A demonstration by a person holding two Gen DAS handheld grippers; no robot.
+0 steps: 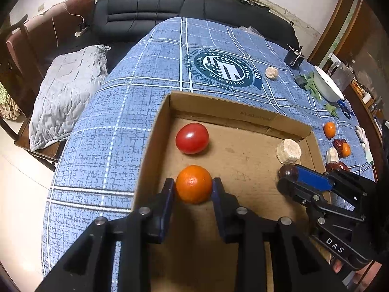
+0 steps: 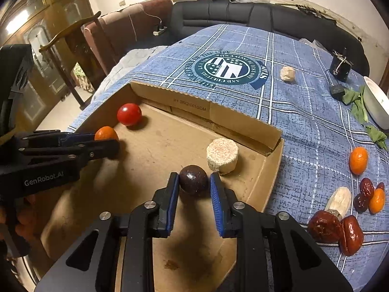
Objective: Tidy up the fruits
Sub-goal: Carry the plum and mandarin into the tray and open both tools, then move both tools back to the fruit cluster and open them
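A shallow cardboard box point(image 1: 243, 160) of plain brown corrugated board, with low walls and a scuffed floor, sits on a table under a blue woven cloth point(image 1: 102, 131) crossed by white lines and printed with a round dark-green seal.

Inside it, at the near left, the left gripper point(image 1: 193, 185) has its black fingers with blue pads at the two sides of a small orange point(image 1: 193, 184), round, bright, with a finely dimpled skin; the pads touch it on both flanks as it rests on the box floor. Just beyond it lies a smooth, glossy red tomato point(image 1: 192, 138).

At the near right of the box the right gripper point(image 2: 194, 181) clasps a dark purple-brown round fruit point(image 2: 194, 180), matte and faintly speckled, its pads pressed to both sides. Just beyond that stands a pale, crumbly-looking short cylinder point(image 2: 222, 156) close to the right wall.

On the cloth right of the box lie two more small oranges point(image 2: 358, 160), wrinkled dark-red dates point(image 2: 325, 226) and a pale fibrous chunk point(image 2: 340, 200). Farther off, another pale lump point(image 2: 287, 73) and a white bowl point(image 2: 375, 102) at the right edge.
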